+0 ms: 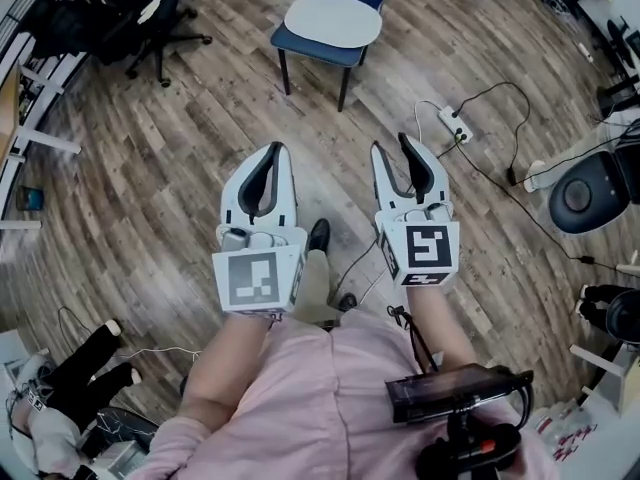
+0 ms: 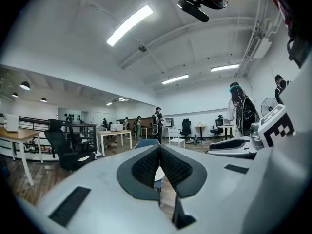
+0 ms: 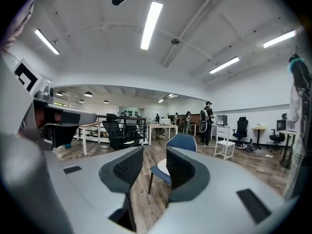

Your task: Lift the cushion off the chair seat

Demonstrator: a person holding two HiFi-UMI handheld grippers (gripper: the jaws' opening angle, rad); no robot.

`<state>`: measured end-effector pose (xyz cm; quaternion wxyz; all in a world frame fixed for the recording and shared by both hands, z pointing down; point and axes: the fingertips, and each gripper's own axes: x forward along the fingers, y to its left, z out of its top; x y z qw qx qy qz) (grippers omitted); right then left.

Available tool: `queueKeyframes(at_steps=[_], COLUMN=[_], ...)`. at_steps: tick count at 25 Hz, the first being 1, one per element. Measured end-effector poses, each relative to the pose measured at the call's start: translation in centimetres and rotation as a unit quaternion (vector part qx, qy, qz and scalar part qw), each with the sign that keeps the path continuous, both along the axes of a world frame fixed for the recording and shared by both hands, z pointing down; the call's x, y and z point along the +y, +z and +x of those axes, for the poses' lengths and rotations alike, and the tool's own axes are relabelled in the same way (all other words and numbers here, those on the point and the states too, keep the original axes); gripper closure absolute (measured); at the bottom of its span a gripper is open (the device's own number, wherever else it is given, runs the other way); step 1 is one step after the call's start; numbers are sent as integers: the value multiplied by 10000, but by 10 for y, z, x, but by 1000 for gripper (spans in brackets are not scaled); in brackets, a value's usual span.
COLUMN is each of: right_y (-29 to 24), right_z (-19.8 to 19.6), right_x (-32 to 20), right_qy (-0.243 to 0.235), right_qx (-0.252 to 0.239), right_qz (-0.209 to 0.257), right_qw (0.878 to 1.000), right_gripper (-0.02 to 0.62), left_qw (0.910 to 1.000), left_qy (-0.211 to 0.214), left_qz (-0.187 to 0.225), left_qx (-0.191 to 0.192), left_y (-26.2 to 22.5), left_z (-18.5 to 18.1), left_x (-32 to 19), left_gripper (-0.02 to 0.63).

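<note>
A blue chair [image 1: 312, 52] stands on the wood floor at the top of the head view, with a white rounded cushion [image 1: 333, 20] lying on its seat. Both grippers are held well short of it, at waist height. My left gripper [image 1: 277, 149] is shut, its tips touching with nothing between them. My right gripper [image 1: 392, 143] is open and empty. In the left gripper view a sliver of the cushion [image 2: 158, 173] shows below the joined tips of the left gripper [image 2: 159, 148]. The right gripper view shows the chair [image 3: 181, 143] and the cushion [image 3: 162, 166] past the right gripper [image 3: 154, 153].
Black office chairs [image 1: 120, 18] stand at the upper left. A white power strip [image 1: 455, 124] with black cables lies on the floor to the right, near a round black base [image 1: 590, 194]. Another person's legs [image 1: 85, 363] show at the lower left. Desks and people stand far off.
</note>
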<state>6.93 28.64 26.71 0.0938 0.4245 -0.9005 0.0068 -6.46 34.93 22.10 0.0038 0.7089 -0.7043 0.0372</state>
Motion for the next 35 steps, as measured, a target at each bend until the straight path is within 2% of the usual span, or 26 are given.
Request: queueKeyframes(at_steps=[6,11,17,23,28,35], right_y=[-16,-39,-37,-12,18,38], right_z=[-54,-68,-70,-63,-55,-47], right_x=[-79,-120,-153,-195,-262,-390], right_qy=[158,364,591,728,825,813], right_qx=[137,98,44,22,-15,-44], right_qz=[67,283,266,-5,-279,-537], right_qw=[9998,9989,9979,9973,9962,9952], right_gripper=[446,461,477,482,482,485], left_qw=[9998,9990,9983,9974,9963,9952], left_qy=[156,356,554,721,813,847], left_qz=[72,253,177,-37,-266,-456], left_qx=[17,39,55,28,-50,-164], left_y=[-14,-30,-24,-4,16,27], left_z=[-58,-77,-82,-73,-66,-60], left_x=[-78,-125,-160,-206,-276,-405], left_gripper=[592,592,592,592,592,592])
